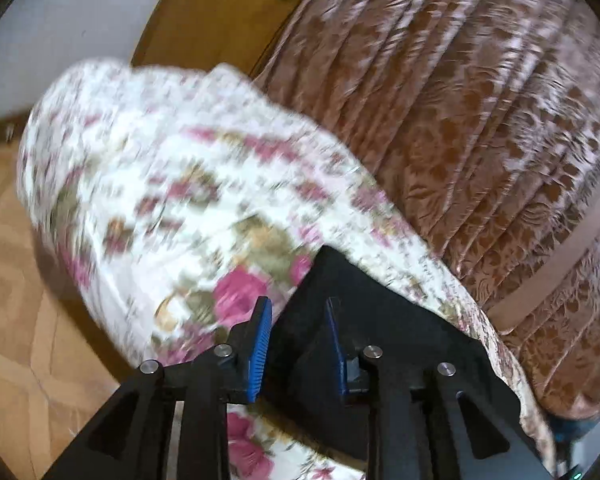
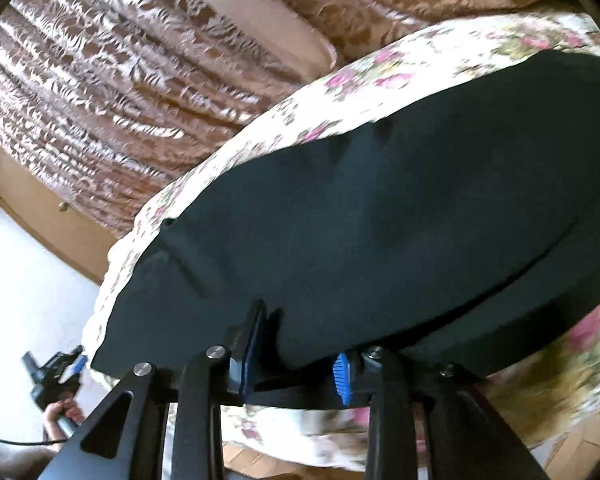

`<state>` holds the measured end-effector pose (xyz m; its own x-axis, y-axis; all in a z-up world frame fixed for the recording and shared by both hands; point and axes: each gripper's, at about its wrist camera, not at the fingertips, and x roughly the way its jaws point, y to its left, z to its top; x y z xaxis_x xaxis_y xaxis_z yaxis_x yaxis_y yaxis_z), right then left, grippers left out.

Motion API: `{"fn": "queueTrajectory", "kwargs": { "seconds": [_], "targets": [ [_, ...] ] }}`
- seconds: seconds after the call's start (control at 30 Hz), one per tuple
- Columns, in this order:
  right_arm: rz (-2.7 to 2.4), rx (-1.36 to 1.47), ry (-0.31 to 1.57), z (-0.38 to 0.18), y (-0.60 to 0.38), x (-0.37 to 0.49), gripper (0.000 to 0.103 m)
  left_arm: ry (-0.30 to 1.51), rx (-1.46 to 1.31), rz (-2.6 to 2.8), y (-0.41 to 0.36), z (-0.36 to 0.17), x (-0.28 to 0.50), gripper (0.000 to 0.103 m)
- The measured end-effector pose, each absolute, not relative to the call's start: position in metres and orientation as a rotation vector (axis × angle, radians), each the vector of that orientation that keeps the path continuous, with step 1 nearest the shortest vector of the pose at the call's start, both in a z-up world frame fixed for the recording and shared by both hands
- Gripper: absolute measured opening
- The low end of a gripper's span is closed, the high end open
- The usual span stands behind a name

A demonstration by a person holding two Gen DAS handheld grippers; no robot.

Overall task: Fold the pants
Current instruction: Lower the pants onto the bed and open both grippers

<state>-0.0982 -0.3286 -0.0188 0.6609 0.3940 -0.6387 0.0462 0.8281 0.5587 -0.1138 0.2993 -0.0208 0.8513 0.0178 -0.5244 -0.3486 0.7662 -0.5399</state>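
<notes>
The black pants [image 2: 380, 208] lie flat across a white floral cloth [image 2: 292, 108] that covers the work surface. In the right wrist view, my right gripper [image 2: 296, 348] has its blue-padded fingers [image 2: 342, 378] around the near edge of the pants, with cloth between them and a gap left. In the left wrist view, my left gripper [image 1: 298, 344] holds a corner of the black pants [image 1: 380, 312] between its blue pads [image 1: 260, 348], also with a gap. The left gripper also shows small at the lower left of the right wrist view [image 2: 56, 372], held by a hand.
A brown and pink patterned bedspread [image 1: 480, 100] lies behind the floral cloth [image 1: 160, 184]. A wooden headboard [image 1: 212, 16] and a white wall [image 1: 60, 20] stand at the back. Tan tiled floor [image 1: 16, 300] lies to the left of the surface.
</notes>
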Motion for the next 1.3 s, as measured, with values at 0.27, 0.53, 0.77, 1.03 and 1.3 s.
{"fn": "queueTrajectory", "kwargs": {
  "seconds": [0.27,0.53,0.77,1.03,1.3],
  "targets": [
    [-0.021,0.647,0.749,-0.017,-0.398,-0.103,0.034,0.537,-0.420,-0.047,0.202,0.006,-0.074,0.046],
    [-0.250,0.822,0.643,-0.025,-0.490,-0.106,0.034,0.700,-0.328,-0.263,0.105,-0.008,-0.001,0.048],
    [-0.328,0.973,0.566,-0.033,-0.547,-0.084,0.026,0.741,-0.318,-0.204,0.092,-0.048,0.029,0.049],
    [-0.323,0.829,0.548,-0.009,-0.542,-0.075,0.007,0.690,-0.300,-0.241,0.093,-0.052,0.025,0.052],
    [-0.387,0.742,0.571,-0.003,-0.537,-0.125,0.007,0.674,-0.312,-0.262,0.095,-0.053,0.022,0.053]
  ]
}}
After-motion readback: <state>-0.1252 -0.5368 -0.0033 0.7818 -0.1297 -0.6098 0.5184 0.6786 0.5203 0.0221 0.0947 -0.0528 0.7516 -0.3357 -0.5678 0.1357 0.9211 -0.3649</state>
